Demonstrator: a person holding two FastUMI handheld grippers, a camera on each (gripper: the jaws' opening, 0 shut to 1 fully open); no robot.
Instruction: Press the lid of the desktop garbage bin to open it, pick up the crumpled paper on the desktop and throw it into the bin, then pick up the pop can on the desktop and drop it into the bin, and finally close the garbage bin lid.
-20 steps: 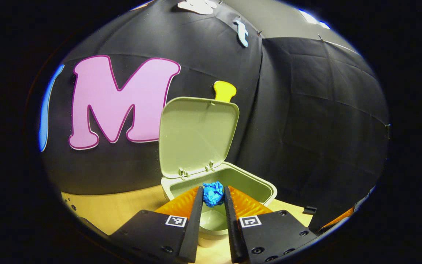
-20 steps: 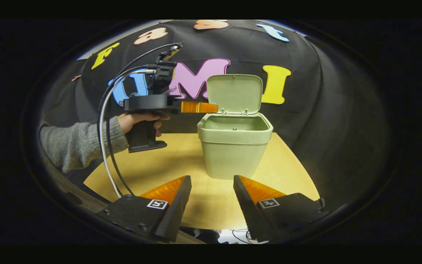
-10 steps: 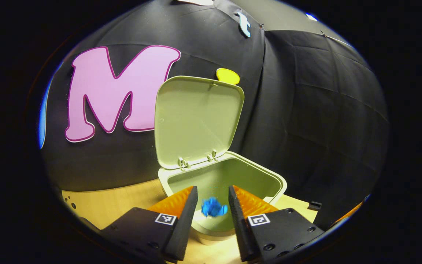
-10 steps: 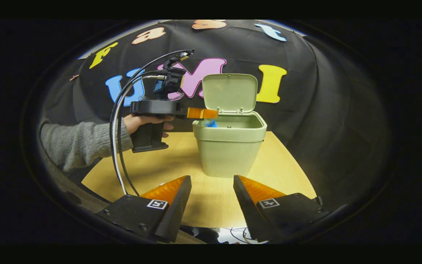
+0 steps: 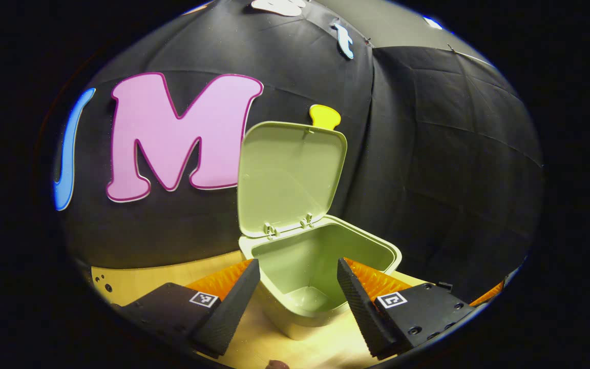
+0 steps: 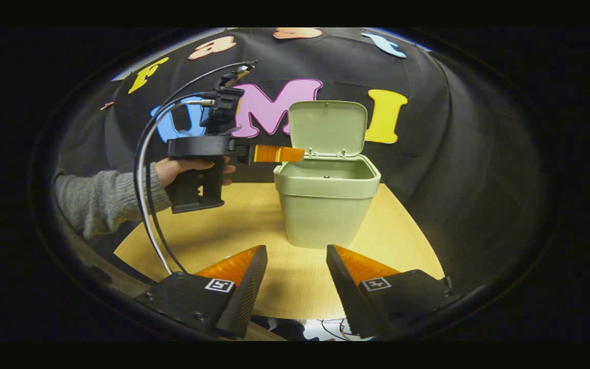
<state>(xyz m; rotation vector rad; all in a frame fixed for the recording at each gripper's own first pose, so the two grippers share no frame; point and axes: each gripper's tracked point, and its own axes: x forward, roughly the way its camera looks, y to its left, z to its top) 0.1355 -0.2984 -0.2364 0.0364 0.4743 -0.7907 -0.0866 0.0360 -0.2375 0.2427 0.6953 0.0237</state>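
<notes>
The pale green bin (image 6: 328,205) stands on the wooden table (image 6: 223,230) with its lid (image 6: 328,128) raised upright at the back. In the left gripper view I look down past the rim (image 5: 320,245) into its hollow, and the lid (image 5: 292,174) rises behind. My left gripper (image 5: 297,271) is open with nothing between its fingers, just in front of the rim. From the right gripper view, the left gripper (image 6: 300,153) hovers level at the bin's upper left edge. My right gripper (image 6: 296,256) is open low over the table, well short of the bin.
A hand (image 6: 187,166) in a grey sleeve (image 6: 105,202) holds the left gripper, with cables (image 6: 146,205) looping down at the left. The black cloth wall stands close behind the bin. A small black part (image 5: 445,285) sits by the table's right edge.
The left gripper opened and the blue crumpled paper fell from it into the bin, out of sight. That gripper then drew back slightly. The right gripper held almost still.
</notes>
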